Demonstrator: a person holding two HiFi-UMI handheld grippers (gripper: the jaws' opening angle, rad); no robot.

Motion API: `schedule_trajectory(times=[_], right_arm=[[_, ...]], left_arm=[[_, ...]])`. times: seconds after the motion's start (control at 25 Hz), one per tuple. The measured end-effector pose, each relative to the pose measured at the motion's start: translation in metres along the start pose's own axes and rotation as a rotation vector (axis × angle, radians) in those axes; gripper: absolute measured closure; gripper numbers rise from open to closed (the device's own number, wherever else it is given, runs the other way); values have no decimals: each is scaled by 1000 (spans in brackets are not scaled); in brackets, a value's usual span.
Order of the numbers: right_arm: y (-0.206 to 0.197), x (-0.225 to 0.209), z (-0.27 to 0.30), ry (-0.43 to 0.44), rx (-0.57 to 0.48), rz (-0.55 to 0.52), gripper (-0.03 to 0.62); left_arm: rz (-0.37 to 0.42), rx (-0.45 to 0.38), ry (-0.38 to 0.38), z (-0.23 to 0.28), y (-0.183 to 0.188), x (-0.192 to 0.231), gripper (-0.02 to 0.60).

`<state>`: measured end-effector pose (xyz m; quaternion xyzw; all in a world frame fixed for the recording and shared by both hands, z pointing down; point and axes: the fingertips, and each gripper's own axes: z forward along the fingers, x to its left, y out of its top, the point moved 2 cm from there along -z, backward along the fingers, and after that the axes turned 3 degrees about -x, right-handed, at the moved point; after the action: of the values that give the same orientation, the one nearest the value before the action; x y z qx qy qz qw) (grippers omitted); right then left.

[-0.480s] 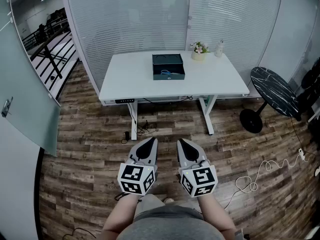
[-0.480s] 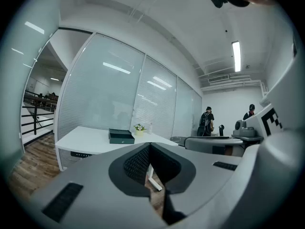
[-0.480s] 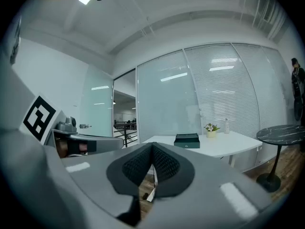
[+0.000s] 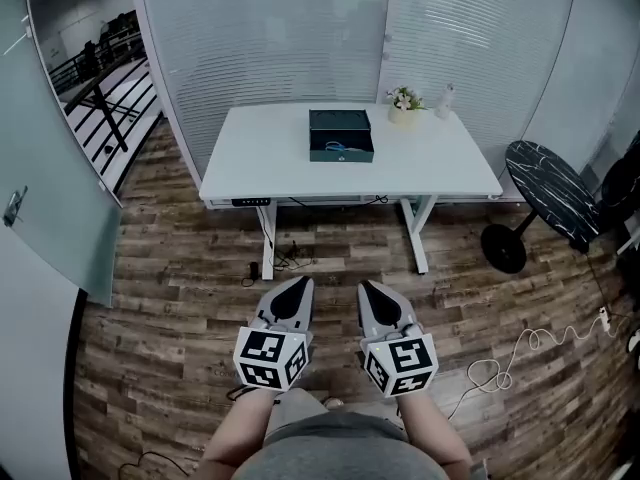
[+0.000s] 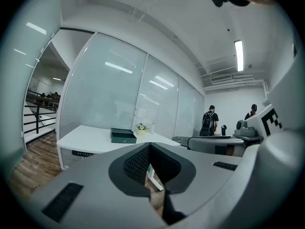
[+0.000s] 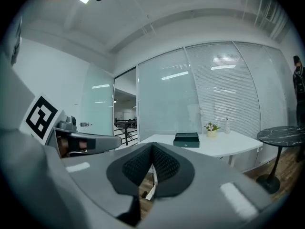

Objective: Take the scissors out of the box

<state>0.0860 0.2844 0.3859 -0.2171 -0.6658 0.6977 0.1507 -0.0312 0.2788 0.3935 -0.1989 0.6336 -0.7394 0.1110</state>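
Now, both hand-held grippers are closed and hold nothing. The left hand-held gripper (image 4: 299, 282) has its 2 jaws pressed together with no object between them, and the right hand-held gripper (image 4: 367, 286) is the same. They sit side by side, near each other, above the wooden floor (image 4: 170, 298). The dark box (image 4: 341, 134) is straight ahead of both and well apart from them, on the white tabletop (image 4: 265, 153). The scissors (image 4: 335, 148), with blue handles, lie in the part of the box nearer to the hand-held grippers. Beyond the box and to its right stand a small flower pot (image 4: 404, 106) and a white bottle (image 4: 446, 98). To the right of the right hand-held gripper, a white cable (image 4: 520, 348) lies on the floor.
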Motion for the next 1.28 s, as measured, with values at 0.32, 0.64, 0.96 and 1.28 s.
schedule_trajectory(times=[0.32,0.64,0.96,1.28], right_arm=[[-4,-12,-5,-10,-32,53,585],[-8,-9,4,40,-1,67,585],[-10,-20,43,49,3,75,585],[-16,-62,107,11,20,79,585]], left_arm=[[-10,12,6,5,-9,-9,577],[-32,18,30,8,-8,-9,577],[-63,11,40,38,-3,20,577],[-67,7,33,109,-1,58,577]])
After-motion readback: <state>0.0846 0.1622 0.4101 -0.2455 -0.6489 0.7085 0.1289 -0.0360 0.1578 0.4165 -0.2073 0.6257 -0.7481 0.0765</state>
